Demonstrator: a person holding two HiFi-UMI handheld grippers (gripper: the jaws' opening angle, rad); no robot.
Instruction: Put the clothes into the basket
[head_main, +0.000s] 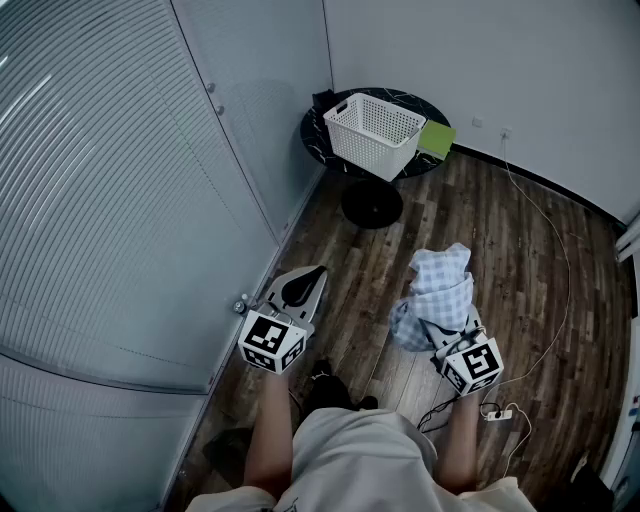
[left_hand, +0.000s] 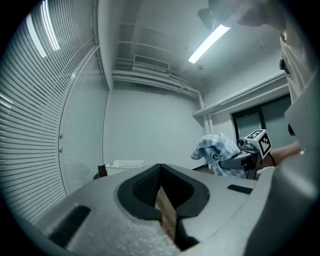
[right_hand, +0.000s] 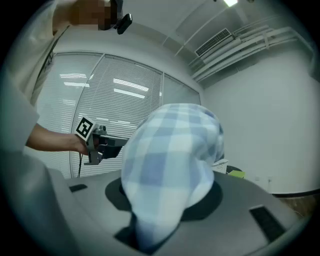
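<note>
The right hand-held gripper (head_main: 447, 332) is clamped on a bunched blue-checked cloth (head_main: 440, 285) and held level above the wooden floor (head_main: 500, 225). The left hand-held gripper (head_main: 300, 288) is closed with nothing in it. The white basket (head_main: 362, 150) stands well apart from the cloth, on a small round dark surface (head_main: 318, 130) in the far corner. The carry should go best with a firm grip, a walk right up to the surface and a release only once the cloth hangs over the basket's open top, since loose folds could drape over the rim and a cable (head_main: 566, 250) trails across the floor.
</note>
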